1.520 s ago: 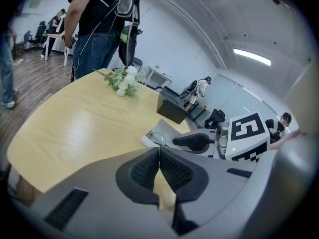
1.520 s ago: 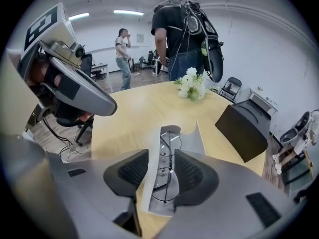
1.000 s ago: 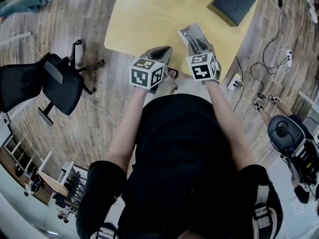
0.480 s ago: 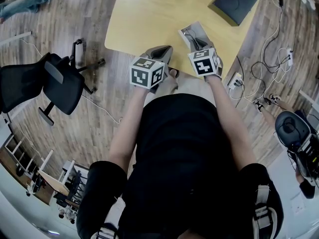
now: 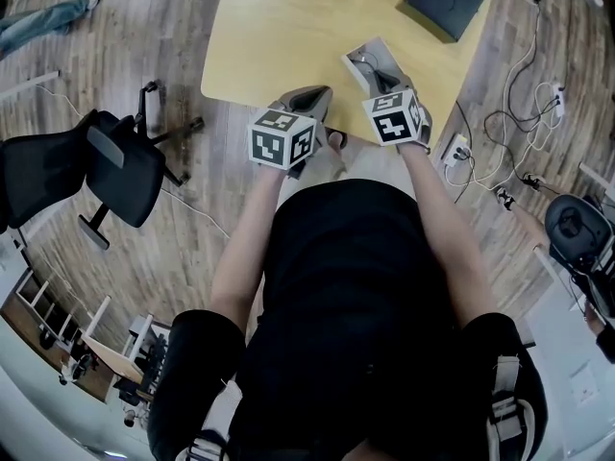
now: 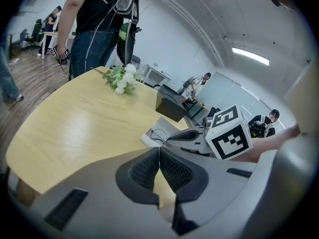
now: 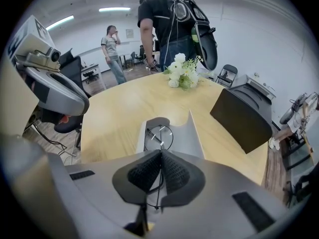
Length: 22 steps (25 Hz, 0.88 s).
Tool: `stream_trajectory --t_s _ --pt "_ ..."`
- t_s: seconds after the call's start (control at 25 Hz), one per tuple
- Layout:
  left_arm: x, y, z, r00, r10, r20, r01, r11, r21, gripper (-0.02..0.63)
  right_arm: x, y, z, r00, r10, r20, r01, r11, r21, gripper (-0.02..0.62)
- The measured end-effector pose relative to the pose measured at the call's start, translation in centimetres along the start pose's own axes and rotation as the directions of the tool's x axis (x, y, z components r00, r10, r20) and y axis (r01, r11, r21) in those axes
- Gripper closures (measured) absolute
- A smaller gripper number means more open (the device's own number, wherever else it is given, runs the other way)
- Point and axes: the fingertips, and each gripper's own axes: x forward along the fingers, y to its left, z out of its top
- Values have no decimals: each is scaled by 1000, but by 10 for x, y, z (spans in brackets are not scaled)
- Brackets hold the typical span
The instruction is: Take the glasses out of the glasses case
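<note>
An open grey glasses case (image 7: 187, 133) lies near the front edge of the yellow table (image 7: 124, 108), also visible in the head view (image 5: 360, 54). Thin wire-framed glasses (image 7: 158, 137) lie inside it. My right gripper (image 7: 160, 171) points steeply down into the case. Its jaws are closing, and the pads meet on the thin wire frame of the glasses. My left gripper (image 6: 159, 168) hangs to the left of the case at the table's edge (image 5: 309, 99), shut with nothing between its pads. From there I see the right gripper (image 6: 187, 135) over the case (image 6: 153, 136).
A black box (image 7: 241, 116) stands on the table to the right beyond the case. White flowers (image 7: 184, 76) sit at the far side. People stand behind the table (image 7: 169, 24). A black office chair (image 5: 86, 166) is on the left, and cables (image 5: 509, 133) lie on the floor on the right.
The right gripper's marker cube has tipped slightly toward the case. The left gripper has kept still.
</note>
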Motion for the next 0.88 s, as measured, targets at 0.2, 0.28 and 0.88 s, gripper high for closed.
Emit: stream_trajectory --t_s 0.2,0.28,0.88 --pt "-2 1 -2 1000 3 3 -3 1000 -5 583 -6 -8 2 999 -37 22 37 999 14 572" --pt "-3 1 -4 1000 5 6 -5 1000 -12 583 -10 -10 4 998 -48 37 47 999 21 572" --pt "-6 -16 -13 999 35 34 -34 999 -40 583 -56 6 38 971 32 236 -28 999 -18 572"
